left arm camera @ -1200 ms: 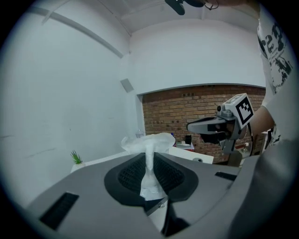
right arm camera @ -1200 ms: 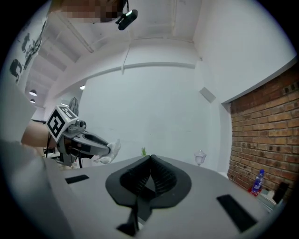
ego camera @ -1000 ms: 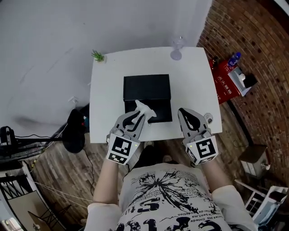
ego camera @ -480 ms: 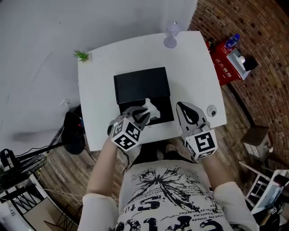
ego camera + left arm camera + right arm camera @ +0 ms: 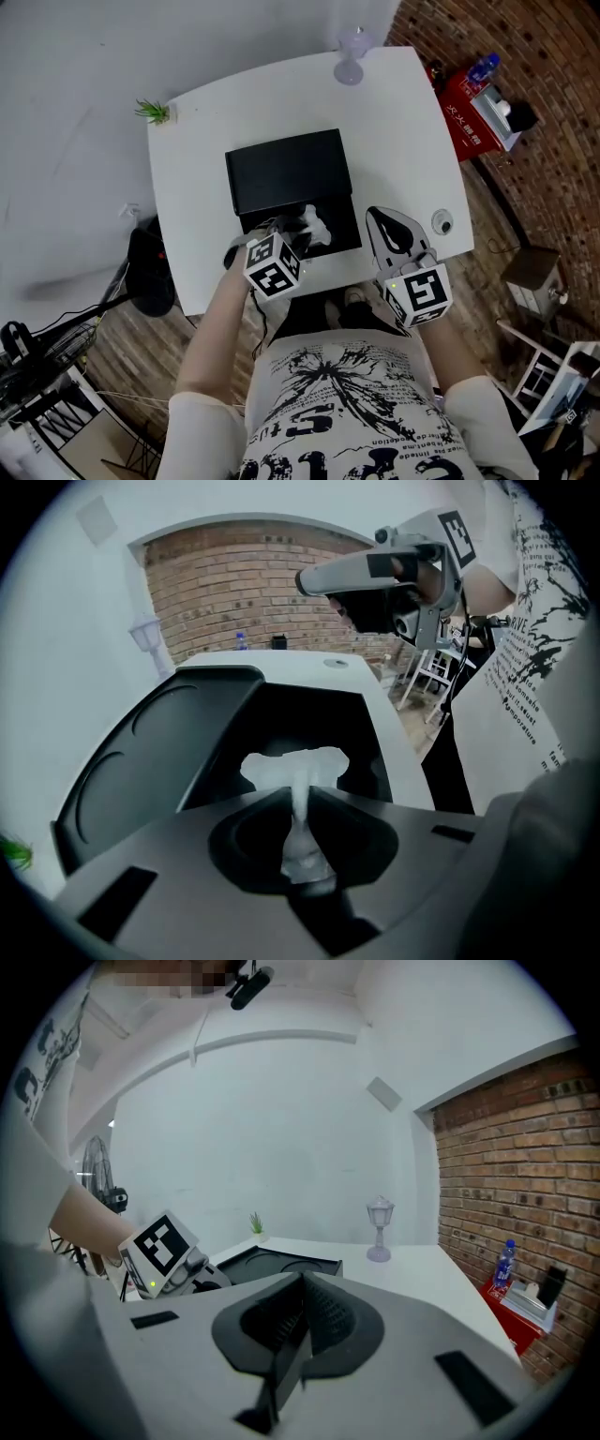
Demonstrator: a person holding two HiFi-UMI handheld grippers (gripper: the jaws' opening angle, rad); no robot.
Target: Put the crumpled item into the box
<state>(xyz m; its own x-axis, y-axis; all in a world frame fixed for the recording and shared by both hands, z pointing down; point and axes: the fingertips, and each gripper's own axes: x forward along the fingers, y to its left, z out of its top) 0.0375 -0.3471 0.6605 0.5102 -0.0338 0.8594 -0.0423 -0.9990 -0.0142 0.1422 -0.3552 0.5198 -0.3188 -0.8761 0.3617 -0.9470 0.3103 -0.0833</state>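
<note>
A black box (image 5: 345, 230) stands open on the white table (image 5: 403, 141), its lid (image 5: 286, 169) lying back on the far side. My left gripper (image 5: 292, 228) is shut on the white crumpled item (image 5: 314, 225), holding it over the near edge of the box's opening. In the left gripper view the crumpled item (image 5: 295, 766) fans out beyond the fingertips above the dark box (image 5: 309, 714). My right gripper (image 5: 380, 217) hovers just right of the box, shut, with nothing between its jaws.
At the table's far edge stands a clear glass lantern (image 5: 348, 56), and at the far left corner a small green plant (image 5: 150, 111). A small round object (image 5: 441, 223) lies near the right edge. On the floor are a red crate (image 5: 469, 112) and a black bag (image 5: 150, 272).
My left gripper has rolled over and carried the crumpled item a little farther over the box. The right gripper has stayed beside the box.
</note>
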